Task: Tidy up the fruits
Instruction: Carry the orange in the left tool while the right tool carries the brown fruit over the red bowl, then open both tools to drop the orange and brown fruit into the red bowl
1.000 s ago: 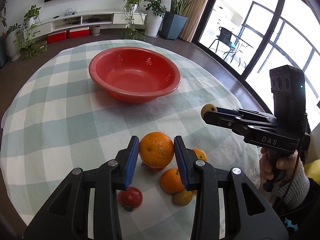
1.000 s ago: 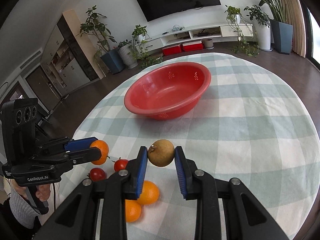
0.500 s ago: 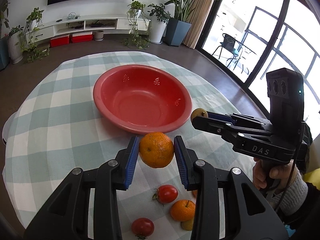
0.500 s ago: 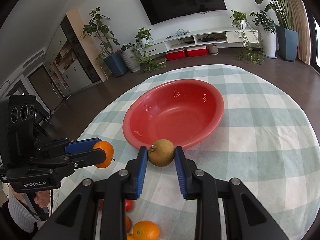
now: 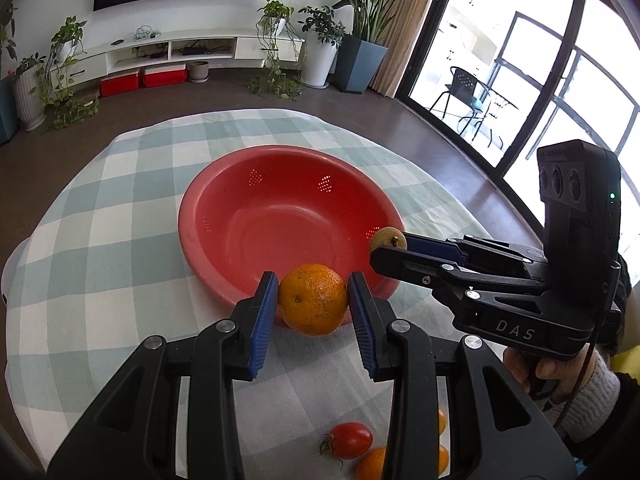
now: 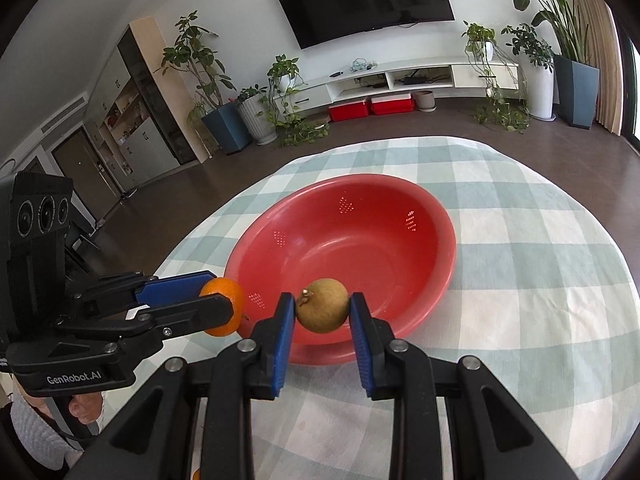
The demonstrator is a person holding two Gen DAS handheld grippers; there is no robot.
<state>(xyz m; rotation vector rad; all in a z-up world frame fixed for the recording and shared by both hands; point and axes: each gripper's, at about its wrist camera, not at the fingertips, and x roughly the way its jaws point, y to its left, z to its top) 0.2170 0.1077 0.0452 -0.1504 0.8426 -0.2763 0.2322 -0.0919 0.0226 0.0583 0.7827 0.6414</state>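
Observation:
My left gripper (image 5: pixel 313 300) is shut on an orange (image 5: pixel 313 299) and holds it in the air at the near rim of the red bowl (image 5: pixel 288 216). My right gripper (image 6: pixel 322 311) is shut on a small brown-green fruit (image 6: pixel 322 310) and holds it over the bowl's (image 6: pixel 352 248) near rim. The bowl holds nothing and sits on the checked tablecloth. In the right wrist view the left gripper (image 6: pixel 224 306) with its orange (image 6: pixel 224 304) is at the bowl's left side. In the left wrist view the right gripper (image 5: pixel 386 246) is at the bowl's right rim.
On the cloth near me lie a red tomato (image 5: pixel 350 439) and small oranges (image 5: pixel 372 464), partly hidden behind my left gripper's fingers. The round table's (image 6: pixel 540 280) edge drops to a dark floor. A TV shelf and plants stand far behind.
Both grippers have moved forward from the fruit pile to the bowl's near rim, each carrying its fruit. The loose fruit has slipped to the bottom of the left view.

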